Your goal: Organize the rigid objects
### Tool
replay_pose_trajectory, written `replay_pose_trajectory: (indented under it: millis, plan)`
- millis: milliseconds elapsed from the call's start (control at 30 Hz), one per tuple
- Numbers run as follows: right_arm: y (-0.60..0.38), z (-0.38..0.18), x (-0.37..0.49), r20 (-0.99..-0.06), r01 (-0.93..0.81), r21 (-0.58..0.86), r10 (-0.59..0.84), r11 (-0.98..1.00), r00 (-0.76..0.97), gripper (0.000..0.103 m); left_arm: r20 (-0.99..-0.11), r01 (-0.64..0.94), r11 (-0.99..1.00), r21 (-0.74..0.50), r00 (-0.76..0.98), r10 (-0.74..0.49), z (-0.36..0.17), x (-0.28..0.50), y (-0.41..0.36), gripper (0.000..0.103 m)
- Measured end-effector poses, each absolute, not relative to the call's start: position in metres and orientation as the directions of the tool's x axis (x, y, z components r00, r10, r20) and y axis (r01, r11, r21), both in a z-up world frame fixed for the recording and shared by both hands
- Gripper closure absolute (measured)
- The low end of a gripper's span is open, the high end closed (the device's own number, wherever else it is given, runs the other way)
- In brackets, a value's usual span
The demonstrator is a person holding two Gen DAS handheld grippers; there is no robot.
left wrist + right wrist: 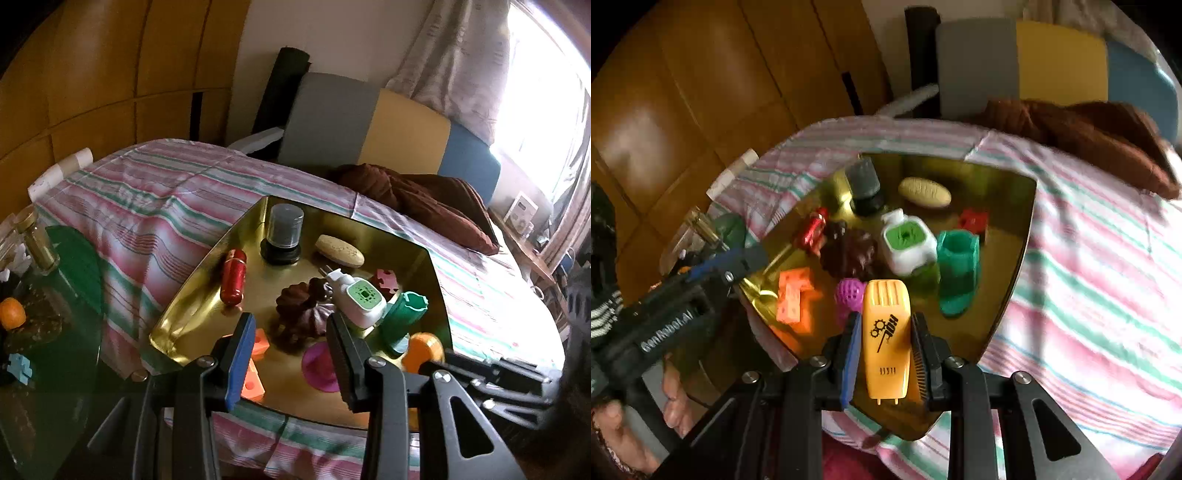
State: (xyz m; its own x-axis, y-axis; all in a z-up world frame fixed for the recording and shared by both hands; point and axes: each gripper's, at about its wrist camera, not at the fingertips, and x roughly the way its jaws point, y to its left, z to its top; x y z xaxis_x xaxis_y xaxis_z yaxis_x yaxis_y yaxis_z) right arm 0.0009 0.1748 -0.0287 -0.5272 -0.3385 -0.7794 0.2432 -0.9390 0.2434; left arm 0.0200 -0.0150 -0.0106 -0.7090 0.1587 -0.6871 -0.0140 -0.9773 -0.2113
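Note:
A gold tray [199,291] [1015,229] rests on a striped cloth. It holds a red capsule [233,277], an upturned grey jar [284,229], a beige oval [340,251], a white and green plug [360,299], a green cup [404,314], a brown fluted mould [303,306], an orange block [255,373] and a magenta piece [319,365]. My left gripper [291,350] hangs open over the tray's near edge with nothing between its fingers. My right gripper [885,325] is shut on a yellow plastic piece [886,332] above the tray's near corner.
The striped cloth [1089,277] covers the table, with a brown bundle [424,199] at the back. Left of the tray stand a gold-lidded glass jar [37,240], an orange fruit [13,314] and a cyan block [20,371]. A cushioned chair [369,125] stands behind.

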Motion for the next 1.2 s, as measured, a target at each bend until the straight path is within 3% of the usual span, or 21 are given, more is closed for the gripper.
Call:
replay_pose_trajectory:
  millis: [467, 600, 767, 833, 1000, 1200]
  plan:
    - [0.167, -0.052, -0.005, -0.829, 0.187, 0.083, -0.172, -0.979, -0.533, 0.073, -0.696, 0.001, -0.989, -0.15, -0.71, 0.105, -0.01, 0.02, -0.009, 0.063]
    - [0.178, -0.043, 0.001, -0.798, 0.145, 0.106, -0.171, -0.984, -0.579, 0.06, -0.696, 0.0, -0.992, -0.128, -0.712, 0.09, -0.01, 0.02, -0.007, 0.063]
    - [0.185, -0.036, 0.007, -0.785, 0.115, 0.12, -0.165, -0.986, -0.597, 0.054, -0.694, 0.003, -0.996, -0.085, -0.717, 0.057, -0.007, 0.019, -0.003, 0.063]
    - [0.185, -0.034, 0.009, -0.782, 0.114, 0.118, -0.163, -0.986, -0.602, 0.045, -0.693, 0.001, -0.998, -0.065, -0.72, 0.044, -0.005, 0.018, -0.002, 0.063]
    - [0.179, -0.029, 0.01, -0.778, 0.129, 0.089, -0.15, -0.988, -0.61, 0.04, -0.68, 0.015, -1.0, -0.016, -0.733, 0.0, 0.002, 0.02, 0.0, 0.063]
    - [0.173, -0.023, 0.005, -0.779, 0.122, 0.077, -0.136, -0.99, -0.612, 0.024, -0.717, 0.026, -1.0, -0.003, -0.697, -0.016, 0.002, 0.016, -0.003, 0.063]
